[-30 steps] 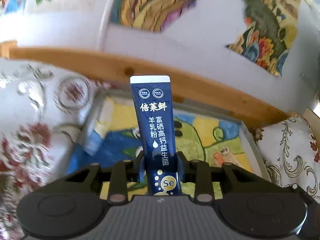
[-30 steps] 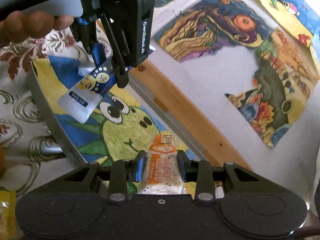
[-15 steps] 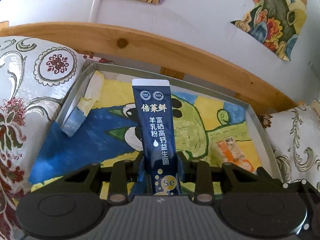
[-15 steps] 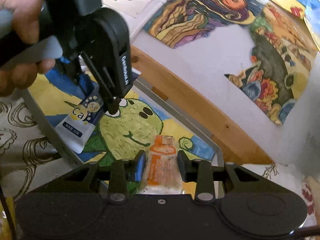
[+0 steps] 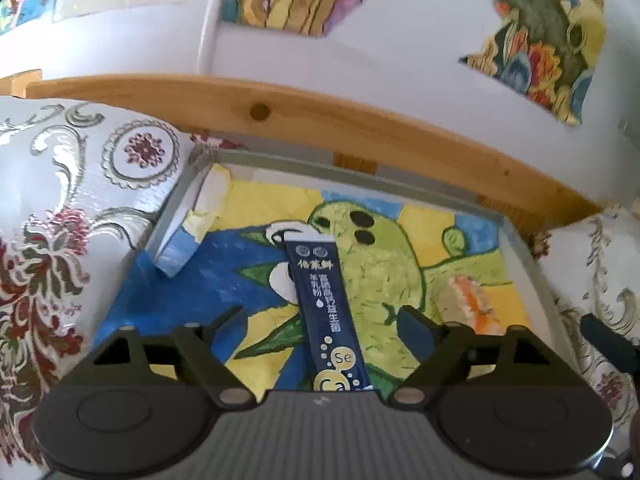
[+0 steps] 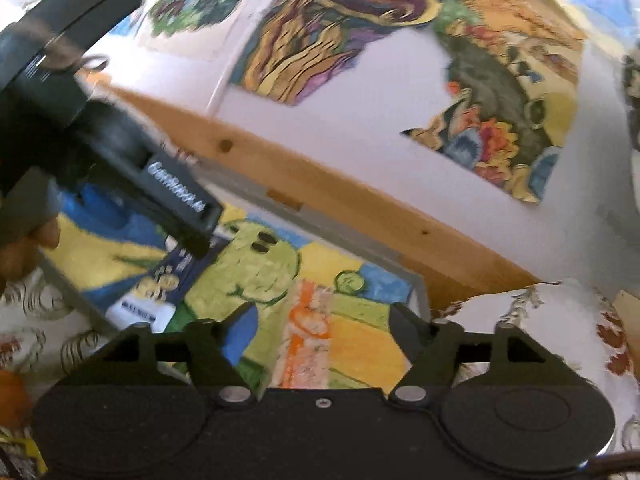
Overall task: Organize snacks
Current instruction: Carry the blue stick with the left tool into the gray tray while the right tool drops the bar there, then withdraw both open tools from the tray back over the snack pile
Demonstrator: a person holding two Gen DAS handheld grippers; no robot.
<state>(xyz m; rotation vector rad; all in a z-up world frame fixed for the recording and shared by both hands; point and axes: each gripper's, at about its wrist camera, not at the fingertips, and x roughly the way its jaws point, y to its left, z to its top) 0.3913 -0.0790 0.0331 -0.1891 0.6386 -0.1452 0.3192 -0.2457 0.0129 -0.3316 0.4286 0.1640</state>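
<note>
We log the left gripper (image 5: 320,320) with jaws spread wide, gripping nothing. The dark blue sachet (image 5: 326,312) lies flat between them, free of both fingers, on the painted floor of the grey tray (image 5: 520,248), running from 6 o'clock toward 12.

Right gripper (image 6: 318,320): jaws likewise apart and empty. The orange-and-white snack packet (image 6: 308,340) rests in the tray between them, touching neither finger. In the right wrist view, we note the left gripper at 10 o'clock, above the sachet. Wooden rail (image 5: 360,128) beyond the tray at 12.
</note>
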